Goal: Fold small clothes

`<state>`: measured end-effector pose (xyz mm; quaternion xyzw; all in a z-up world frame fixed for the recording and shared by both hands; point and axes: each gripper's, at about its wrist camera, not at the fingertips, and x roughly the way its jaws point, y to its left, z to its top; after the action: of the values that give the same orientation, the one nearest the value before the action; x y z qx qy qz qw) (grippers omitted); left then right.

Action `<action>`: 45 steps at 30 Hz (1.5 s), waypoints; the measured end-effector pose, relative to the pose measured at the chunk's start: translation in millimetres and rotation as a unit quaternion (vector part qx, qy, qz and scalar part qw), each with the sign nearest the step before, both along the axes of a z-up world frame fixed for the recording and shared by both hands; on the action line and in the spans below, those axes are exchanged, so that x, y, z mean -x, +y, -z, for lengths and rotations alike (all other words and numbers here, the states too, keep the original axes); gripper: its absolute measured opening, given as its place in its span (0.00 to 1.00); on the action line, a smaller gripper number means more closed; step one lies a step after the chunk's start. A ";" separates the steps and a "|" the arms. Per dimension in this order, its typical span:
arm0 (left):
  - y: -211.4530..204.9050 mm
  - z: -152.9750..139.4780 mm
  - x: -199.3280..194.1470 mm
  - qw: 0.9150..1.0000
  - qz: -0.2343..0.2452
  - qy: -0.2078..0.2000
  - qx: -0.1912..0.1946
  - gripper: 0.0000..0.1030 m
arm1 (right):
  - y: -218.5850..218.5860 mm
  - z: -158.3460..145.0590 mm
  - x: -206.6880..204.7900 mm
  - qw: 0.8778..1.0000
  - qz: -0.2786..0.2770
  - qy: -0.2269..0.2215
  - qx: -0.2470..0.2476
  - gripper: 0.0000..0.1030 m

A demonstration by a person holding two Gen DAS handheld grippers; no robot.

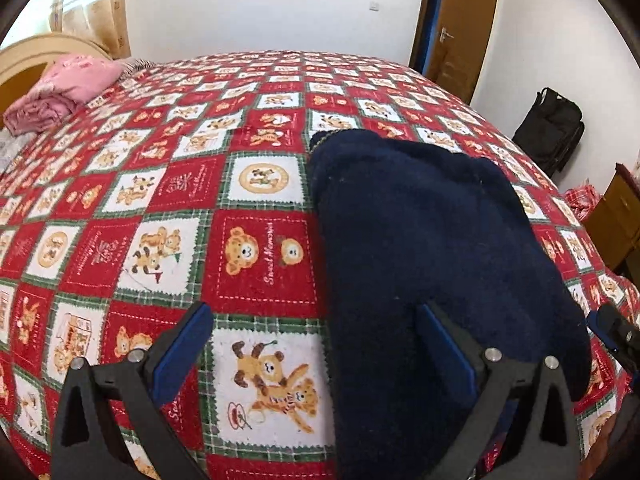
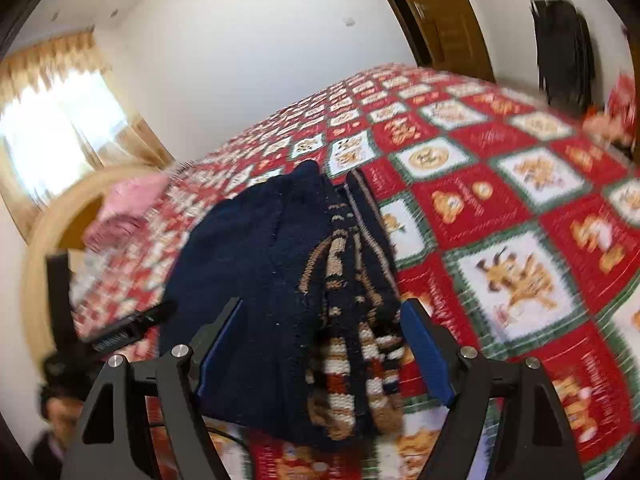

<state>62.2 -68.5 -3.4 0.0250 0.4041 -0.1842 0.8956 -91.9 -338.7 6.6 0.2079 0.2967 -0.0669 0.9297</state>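
Note:
A navy knitted sweater (image 1: 432,240) lies folded lengthwise on the red teddy-bear bedspread (image 1: 168,208). My left gripper (image 1: 316,320) is open just above the bed, its right finger over the sweater's left part and its left finger over bare bedspread. In the right wrist view the sweater (image 2: 260,280) shows a tan, white and rust patterned edge (image 2: 348,344). My right gripper (image 2: 324,320) is open with the sweater's near end between its fingers. That view is blurred. The right gripper's tip shows at the left wrist view's right edge (image 1: 612,332).
A folded pink garment (image 1: 68,88) lies at the bed's far left by the headboard (image 1: 24,60). A black bag (image 1: 552,128) stands against the wall right of the bed, beside a wooden door (image 1: 460,28). A wooden cabinet (image 1: 616,216) stands at the right.

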 end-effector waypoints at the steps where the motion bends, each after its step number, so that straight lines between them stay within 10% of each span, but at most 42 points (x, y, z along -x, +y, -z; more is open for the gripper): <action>1: 0.0 -0.4 1.0 1.000 0.001 0.000 -0.003 1.00 | 1.8 -1.8 -1.3 1.000 0.001 0.000 0.014 0.77; 21: -46.2 5.2 -2.2 0.999 0.019 0.002 -0.034 1.00 | -34.4 26.2 -42.7 0.998 0.000 0.044 -0.055 0.77; 45: -25.1 26.0 -15.6 0.989 0.028 0.098 0.106 1.00 | -54.9 26.9 -33.8 0.997 0.035 0.020 -0.071 0.77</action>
<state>77.8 -93.6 -29.4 -0.0770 0.4670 -0.2525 0.8440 -58.1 -393.6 -20.3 0.2824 0.3120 -0.0826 0.9034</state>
